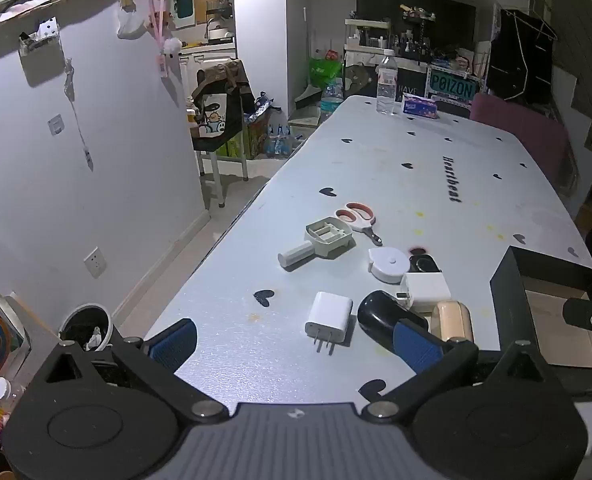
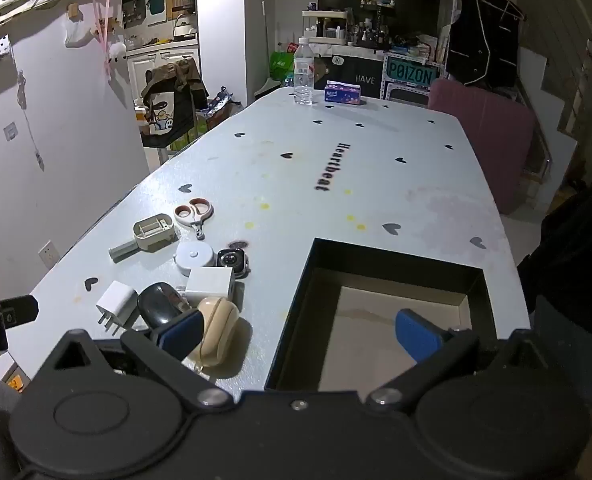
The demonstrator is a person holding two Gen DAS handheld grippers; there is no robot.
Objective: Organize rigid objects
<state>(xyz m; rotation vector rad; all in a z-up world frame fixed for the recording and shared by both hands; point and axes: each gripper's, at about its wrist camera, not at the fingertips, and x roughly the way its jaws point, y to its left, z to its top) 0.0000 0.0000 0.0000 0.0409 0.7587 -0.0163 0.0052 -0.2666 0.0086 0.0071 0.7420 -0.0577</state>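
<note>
The left gripper (image 1: 296,344), jaws wide apart, points at the charger (image 1: 329,316) (prongs toward it) low in the frame; the right gripper (image 2: 299,338), also spread and empty, hangs over the box (image 2: 296,312).

"Heartbeat" is printed in black letters on the bench (image 1: 435,208) cover, running lengthwise among black hearts. A teal plate (image 1: 451,90) beyond the far end reads "POIZON". Beside it a dark board (image 2: 365,79) shows the word "HAVE". The print on the tissue pack (image 2: 342,94) and bottle (image 2: 303,72) label is too small to read.
</note>
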